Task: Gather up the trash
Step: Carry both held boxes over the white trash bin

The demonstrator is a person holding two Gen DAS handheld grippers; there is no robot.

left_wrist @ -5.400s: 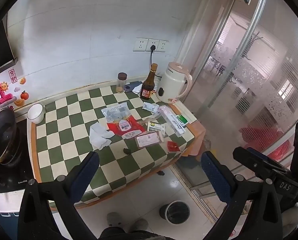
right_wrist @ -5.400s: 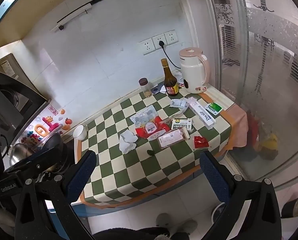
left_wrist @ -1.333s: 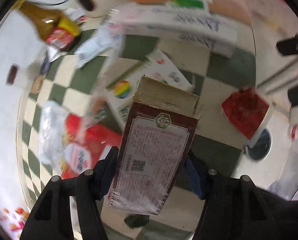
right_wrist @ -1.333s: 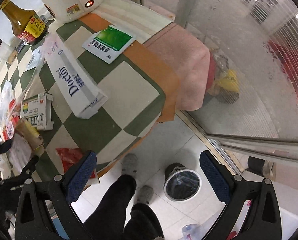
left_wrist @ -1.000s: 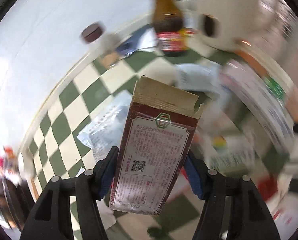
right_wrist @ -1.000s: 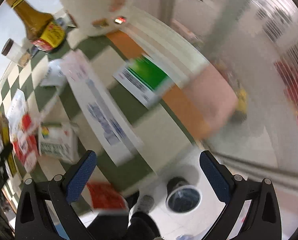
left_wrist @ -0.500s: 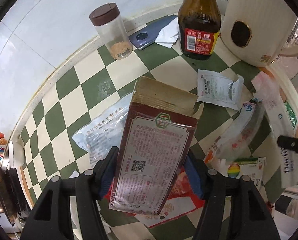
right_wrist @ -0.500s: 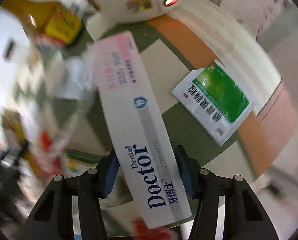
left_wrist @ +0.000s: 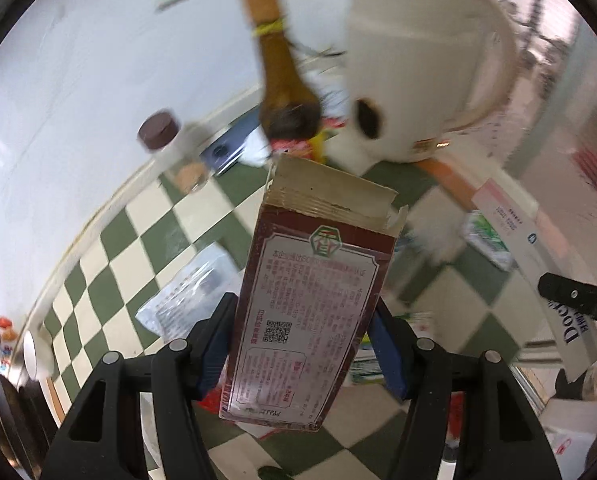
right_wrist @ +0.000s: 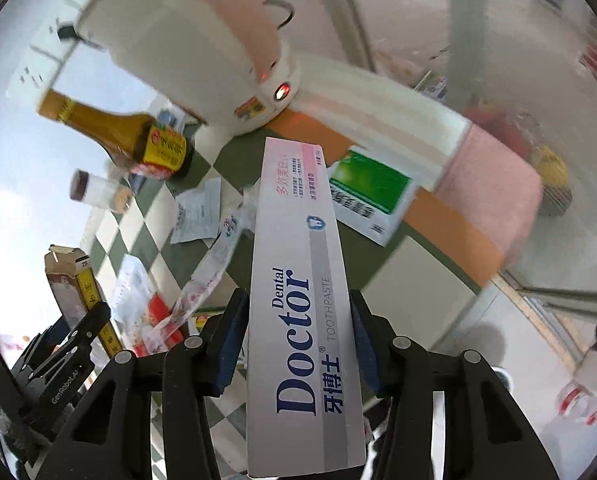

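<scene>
From the left wrist, we judge the pick-up done: our left gripper (left_wrist: pixel 304 354) pinches a torn-topped maroon cardboard box (left_wrist: pixel 314 292) above the green-checked tablecloth (left_wrist: pixel 150 232).

From the right wrist, our right gripper (right_wrist: pixel 296 346) clamps a long white "Doctor" toothpaste carton (right_wrist: pixel 302 312). Next, presumably, we need a bin; none shows.

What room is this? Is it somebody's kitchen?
Most likely a home kitchen. A cream electric kettle and a brown sauce bottle stand by a small spice jar on a green-and-cream checkered counter against a white tiled wall.
</scene>
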